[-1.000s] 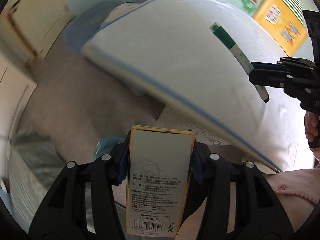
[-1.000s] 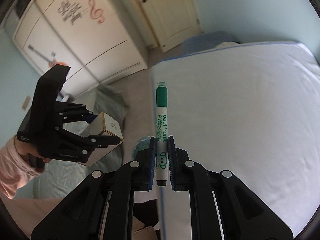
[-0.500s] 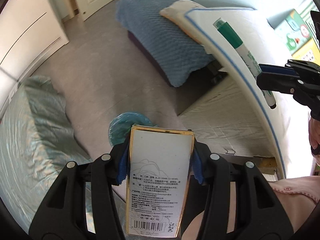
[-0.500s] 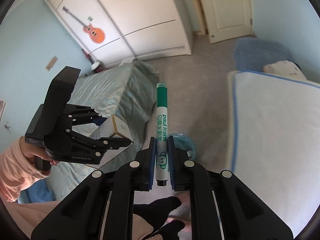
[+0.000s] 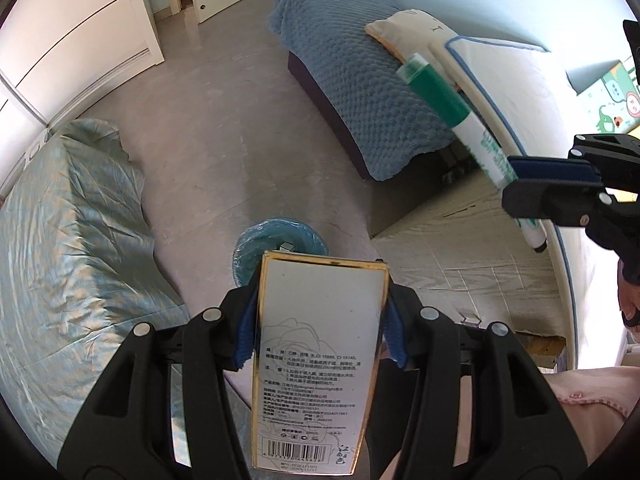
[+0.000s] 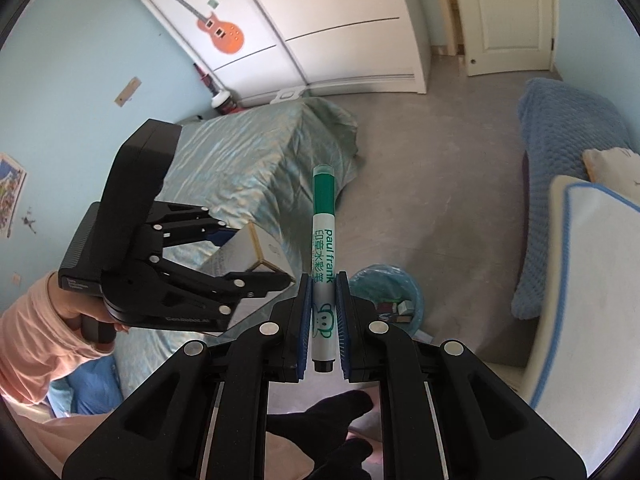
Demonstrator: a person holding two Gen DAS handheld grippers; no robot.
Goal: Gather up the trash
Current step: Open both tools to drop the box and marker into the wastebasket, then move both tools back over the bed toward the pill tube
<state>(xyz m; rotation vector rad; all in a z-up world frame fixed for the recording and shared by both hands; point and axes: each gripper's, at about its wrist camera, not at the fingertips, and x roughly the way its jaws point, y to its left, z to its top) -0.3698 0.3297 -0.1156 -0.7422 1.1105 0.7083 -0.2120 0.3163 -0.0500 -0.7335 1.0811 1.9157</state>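
Observation:
My left gripper (image 5: 320, 320) is shut on a tall white carton with gold edges (image 5: 316, 364), held upright above the floor. Just beyond its top edge stands a small bin lined with a blue bag (image 5: 276, 240), with scraps inside. My right gripper (image 6: 322, 312) is shut on a green-capped white marker (image 6: 323, 248) that points away from me. In the right wrist view the bin (image 6: 384, 288) lies just right of the marker, and the left gripper (image 6: 256, 276) with the carton (image 6: 240, 252) is to the left. The right gripper (image 5: 520, 188) with the marker (image 5: 460, 120) shows at the left wrist view's right edge.
A bed under a teal cover (image 5: 68, 240) lies left of the bin. A blue quilted bench (image 5: 360, 80) and a white mattress with blue piping (image 5: 516, 92) stand to the right. White wardrobes (image 6: 320, 20) and a door (image 6: 508, 16) line the far wall. Grey floor (image 5: 208, 132) lies between.
Both grippers have swung away from the white mattress toward the floor. The blue-lined bin has come into full view just past the carton and beside the marker. Both grips are unchanged.

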